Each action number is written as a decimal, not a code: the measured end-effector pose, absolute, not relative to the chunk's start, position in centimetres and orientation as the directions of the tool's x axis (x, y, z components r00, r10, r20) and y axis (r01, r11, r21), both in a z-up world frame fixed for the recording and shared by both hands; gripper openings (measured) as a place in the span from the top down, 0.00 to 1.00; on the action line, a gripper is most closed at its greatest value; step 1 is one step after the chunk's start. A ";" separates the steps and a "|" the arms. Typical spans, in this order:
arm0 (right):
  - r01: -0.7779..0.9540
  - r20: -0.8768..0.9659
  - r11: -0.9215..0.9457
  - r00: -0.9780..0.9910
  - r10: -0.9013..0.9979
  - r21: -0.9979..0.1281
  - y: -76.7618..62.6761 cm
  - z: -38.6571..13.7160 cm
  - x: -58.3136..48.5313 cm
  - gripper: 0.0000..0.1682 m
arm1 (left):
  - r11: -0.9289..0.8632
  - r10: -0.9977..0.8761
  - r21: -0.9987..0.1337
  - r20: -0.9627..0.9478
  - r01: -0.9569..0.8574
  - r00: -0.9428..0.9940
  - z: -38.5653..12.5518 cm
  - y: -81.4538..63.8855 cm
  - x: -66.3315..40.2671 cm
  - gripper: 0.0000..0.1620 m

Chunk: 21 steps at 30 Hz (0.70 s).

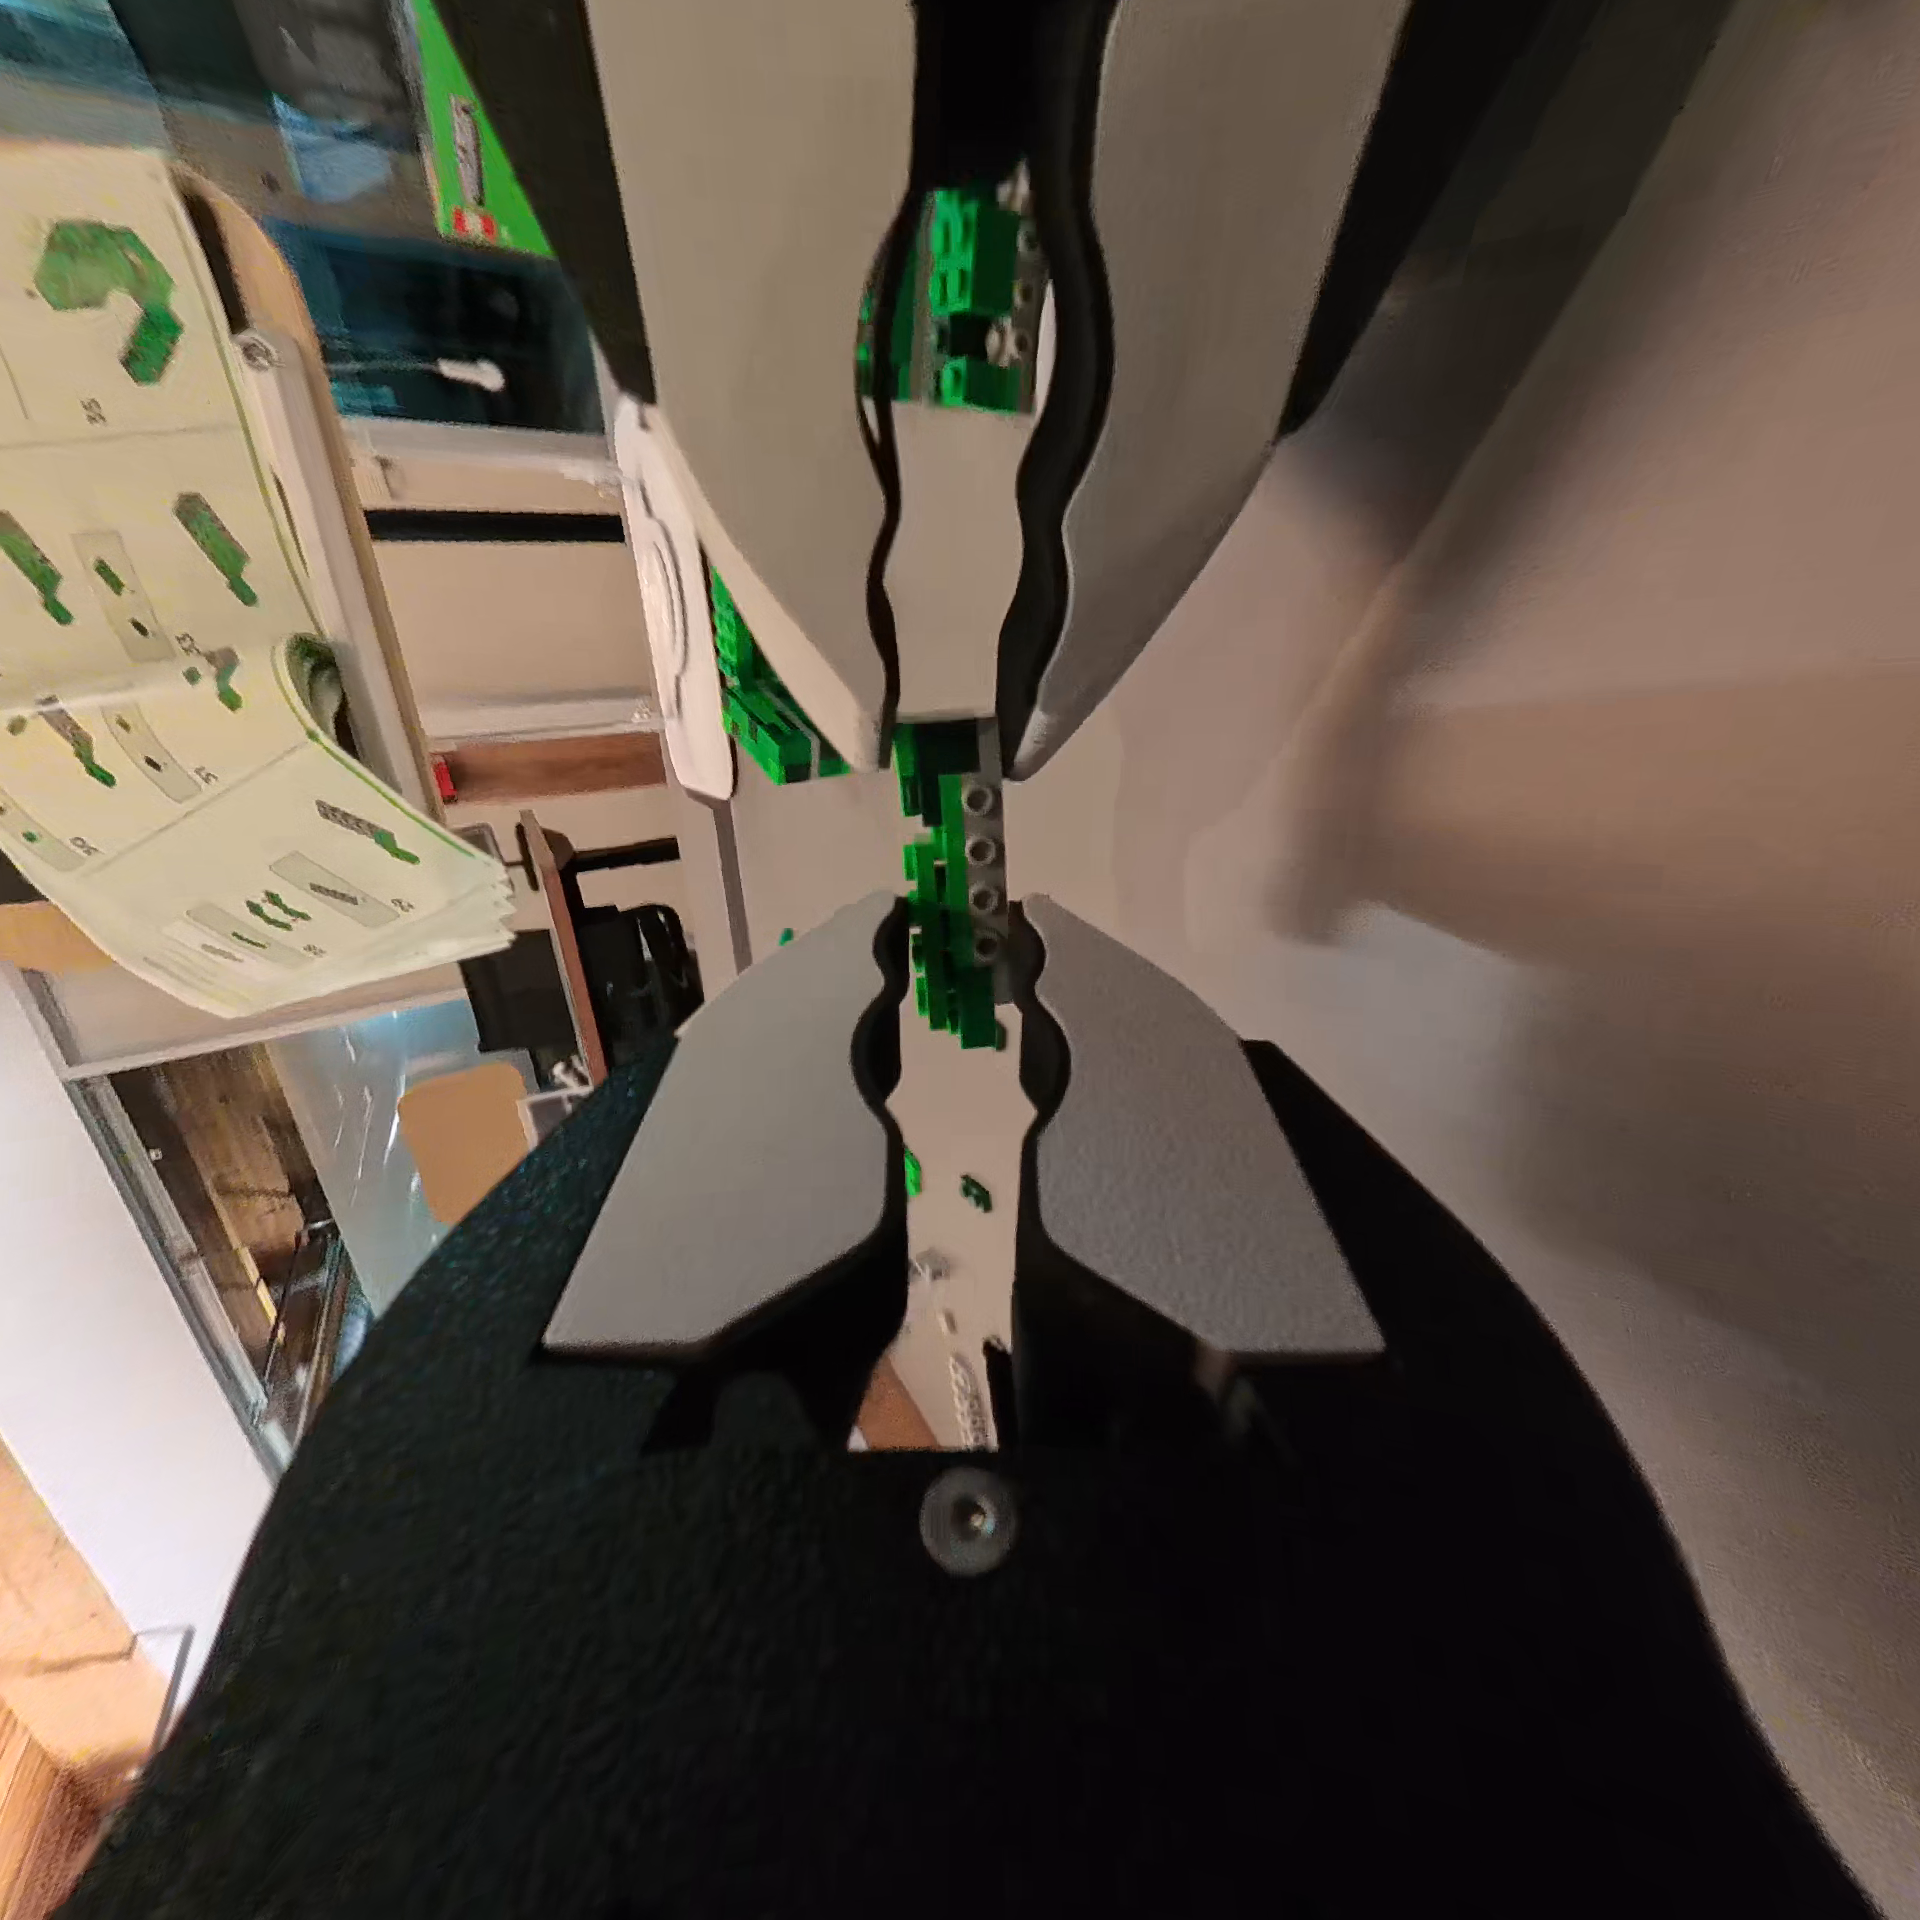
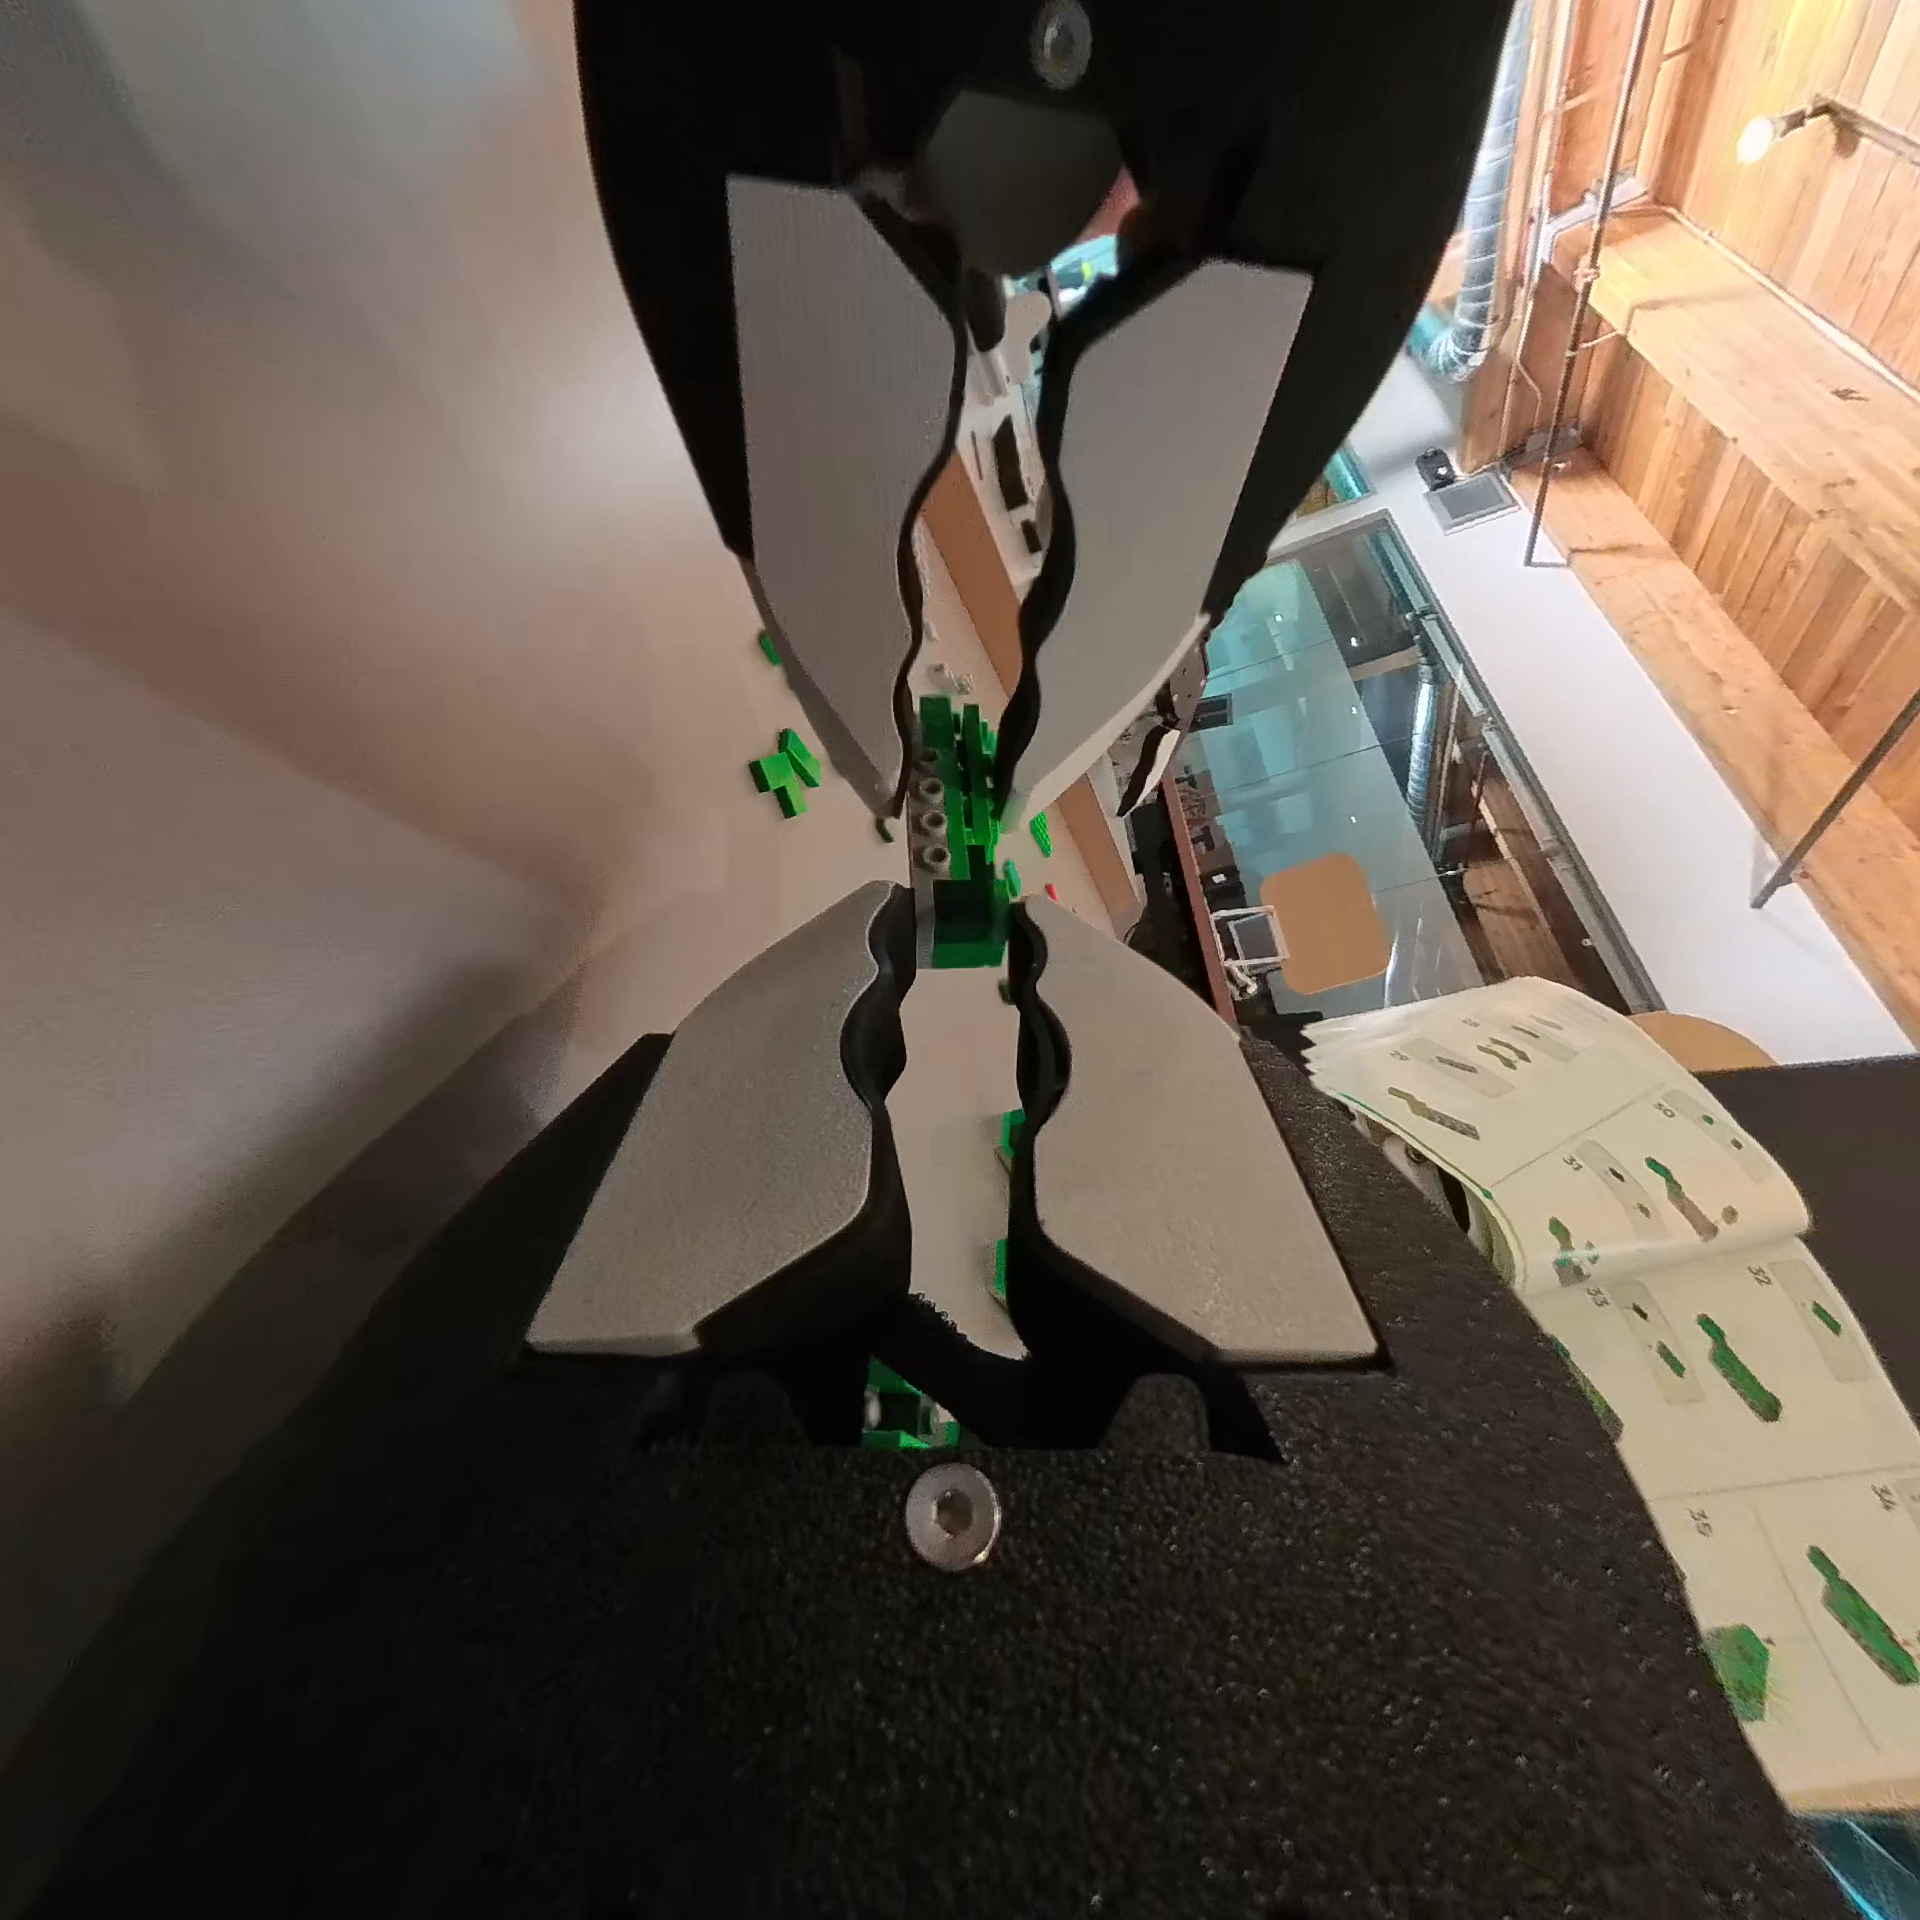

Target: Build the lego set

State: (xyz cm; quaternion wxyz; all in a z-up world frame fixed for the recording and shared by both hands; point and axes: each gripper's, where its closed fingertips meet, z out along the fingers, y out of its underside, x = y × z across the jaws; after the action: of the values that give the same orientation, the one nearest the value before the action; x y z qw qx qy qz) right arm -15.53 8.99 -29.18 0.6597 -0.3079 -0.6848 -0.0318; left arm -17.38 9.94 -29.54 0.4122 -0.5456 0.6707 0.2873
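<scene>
A long green-and-grey lego assembly (image 1: 951, 873) is held in the air between both grippers, end to end. My left gripper (image 1: 951, 925) is shut on its near end. The right gripper (image 1: 945, 738) comes in from the top of the left wrist view and grips the far end. In the right wrist view my right gripper (image 2: 956, 925) is shut on the assembly (image 2: 951, 852), and the left gripper (image 2: 945, 800) clamps the other end from above. The grey plate's studs show along one side, with green bricks stacked on it.
An open instruction booklet (image 1: 208, 623) stands at the table's edge, and also shows in the right wrist view (image 2: 1662, 1299). Loose green bricks (image 2: 784, 774) lie on the white table (image 2: 416, 727). Another green build (image 1: 758, 717) sits behind the right gripper. A green box (image 1: 473, 156) stands far back.
</scene>
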 end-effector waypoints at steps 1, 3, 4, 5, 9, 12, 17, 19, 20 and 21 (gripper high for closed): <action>0.466 0.926 0.810 0.059 0.374 -0.356 9.0 -29.2 -15.5 0.90 | 0.233 -0.491 -0.049 -0.868 -0.971 -0.073 -29.6 10.1 -17.4 0.89; 0.463 0.923 0.808 0.067 0.379 -0.365 9.1 -29.1 -15.4 0.90 | 0.257 -0.461 -0.024 -0.882 -0.966 -0.100 -29.4 10.1 -17.3 0.89; 0.462 0.918 0.803 0.072 0.389 -0.376 9.1 -29.0 -15.4 0.90 | 0.269 -0.458 -0.032 -0.884 -0.963 -0.098 -29.3 10.0 -17.2 0.89; 0.458 0.915 0.801 0.078 0.396 -0.386 9.2 -28.9 -15.4 0.90 | 0.280 -0.457 -0.046 -0.885 -0.959 -0.091 -29.2 10.0 -17.2 0.89; 0.445 0.910 0.802 0.088 0.404 -0.399 9.1 -28.7 -15.4 0.90 | 0.326 -0.461 -0.082 -0.883 -0.942 -0.083 -28.7 9.5 -17.0 0.90; 0.452 0.916 0.805 0.076 0.395 -0.385 9.1 -28.9 -15.4 0.90 | 0.326 -0.467 -0.059 -0.878 -0.943 -0.106 -29.1 9.6 -17.1 0.89; 0.461 0.913 0.797 0.083 0.399 -0.390 9.4 -28.9 -15.3 0.90 | 0.287 -0.460 -0.042 -0.882 -0.957 -0.100 -29.1 10.0 -17.0 0.89; 0.464 0.915 0.798 0.083 0.394 -0.385 9.5 -28.9 -15.2 0.90 | 0.277 -0.455 -0.029 -0.884 -0.961 -0.105 -29.1 10.1 -17.0 0.89; 0.464 0.916 0.798 0.082 0.393 -0.384 9.5 -28.9 -15.2 0.90 | 0.276 -0.451 -0.022 -0.886 -0.961 -0.110 -29.1 10.1 -17.0 0.89; 0.464 0.916 0.799 0.081 0.393 -0.383 9.5 -28.9 -15.3 0.90 | 0.279 -0.450 -0.019 -0.886 -0.960 -0.113 -29.2 10.1 -17.0 0.89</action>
State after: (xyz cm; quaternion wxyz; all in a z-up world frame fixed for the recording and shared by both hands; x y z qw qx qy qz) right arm -15.25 9.45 -28.92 0.6638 -0.3162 -0.6772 -0.0269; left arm -16.99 10.12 -29.16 0.4190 -0.5176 0.6811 0.3046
